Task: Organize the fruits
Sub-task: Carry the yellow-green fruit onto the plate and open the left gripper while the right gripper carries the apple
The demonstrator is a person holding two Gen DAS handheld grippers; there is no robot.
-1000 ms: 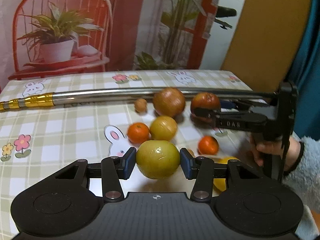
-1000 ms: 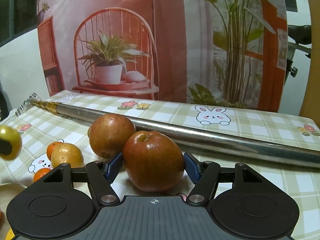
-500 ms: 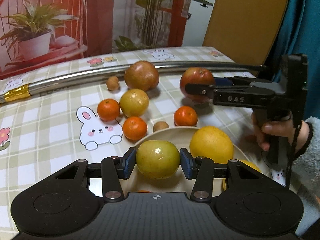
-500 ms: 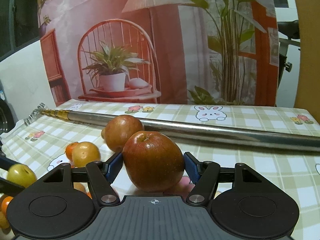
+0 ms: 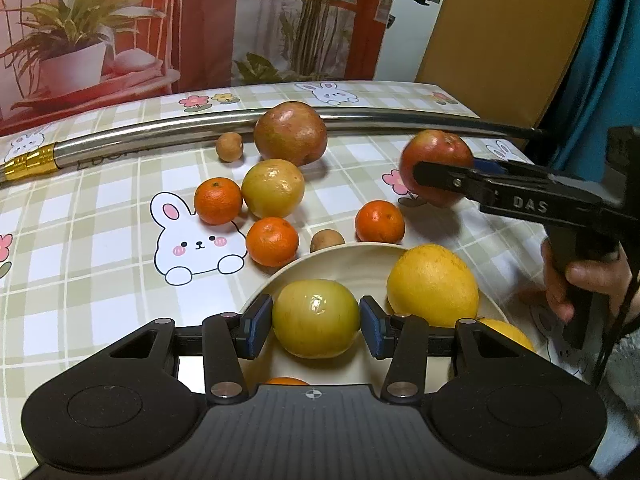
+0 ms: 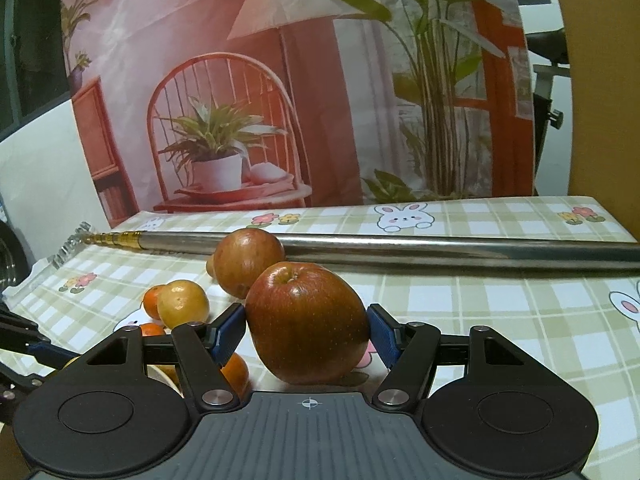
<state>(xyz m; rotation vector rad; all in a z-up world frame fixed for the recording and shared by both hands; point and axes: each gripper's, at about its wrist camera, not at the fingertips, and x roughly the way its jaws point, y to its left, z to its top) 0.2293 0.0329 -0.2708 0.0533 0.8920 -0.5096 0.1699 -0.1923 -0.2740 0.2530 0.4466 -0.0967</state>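
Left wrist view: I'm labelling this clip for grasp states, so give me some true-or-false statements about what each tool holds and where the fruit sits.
1. The left tool grips a yellow-green apple. True.
2. That apple hangs over the plate. True.
3. The right tool is empty. False: it holds a red apple.
4. The plate holds no fruit. False: a yellow citrus fruit lies in it.
5. Three tangerines, one at, lie on the tablecloth. True.

A checked table [image 5: 80, 248] carries loose fruit [image 5: 273, 188], a plate [image 5: 344, 264] and a metal pole [image 5: 160, 130].
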